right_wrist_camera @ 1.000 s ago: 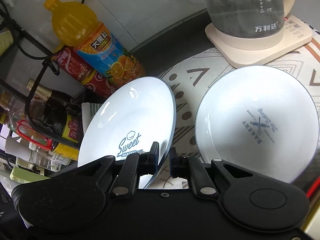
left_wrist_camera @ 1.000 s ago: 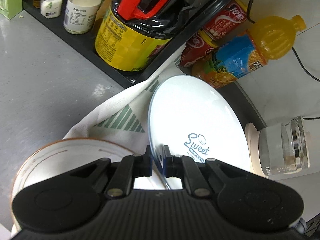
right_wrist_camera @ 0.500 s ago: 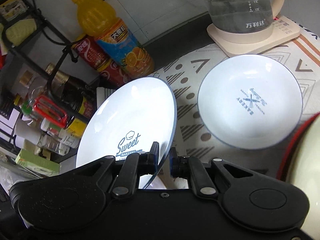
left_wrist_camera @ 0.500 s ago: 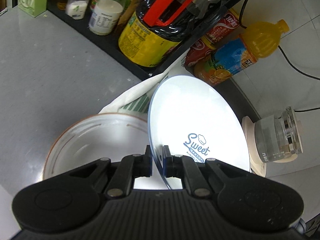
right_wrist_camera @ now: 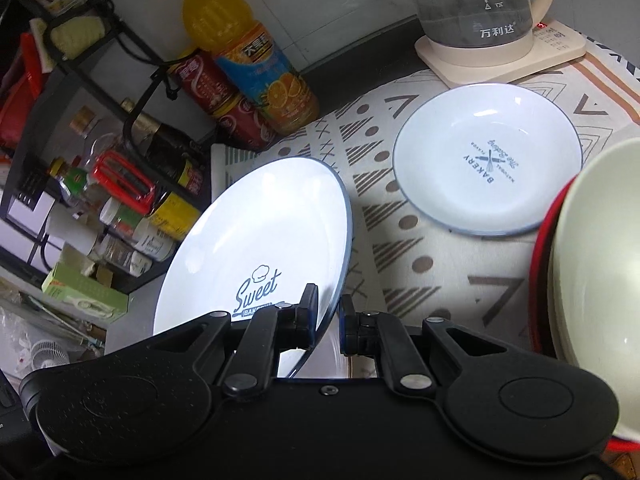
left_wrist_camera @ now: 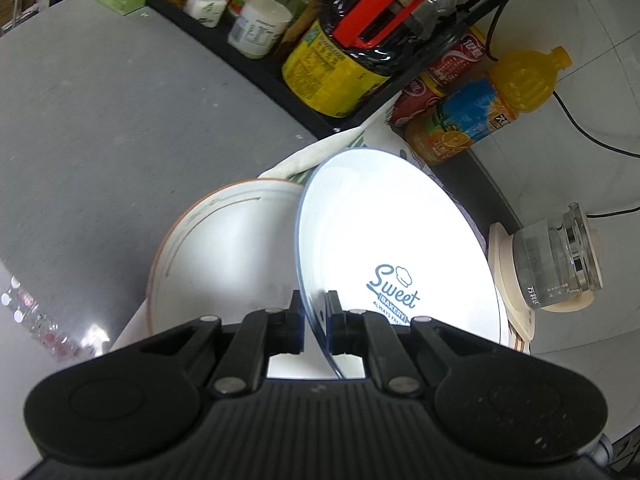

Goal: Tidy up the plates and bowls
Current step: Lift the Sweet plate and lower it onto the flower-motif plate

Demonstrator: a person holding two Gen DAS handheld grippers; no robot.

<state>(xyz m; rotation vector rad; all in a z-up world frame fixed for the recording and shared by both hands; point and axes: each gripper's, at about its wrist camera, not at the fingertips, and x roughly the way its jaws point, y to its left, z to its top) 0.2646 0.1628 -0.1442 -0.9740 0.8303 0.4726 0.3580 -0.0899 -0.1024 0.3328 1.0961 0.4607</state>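
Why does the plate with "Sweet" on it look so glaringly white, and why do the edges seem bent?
Left wrist view: the Sweet plate is blown out by bright light, and the shelf bottles are slightly blurred. Right wrist view: glare on the same plate, while the fisheye lens curves the kettle and the bowl.
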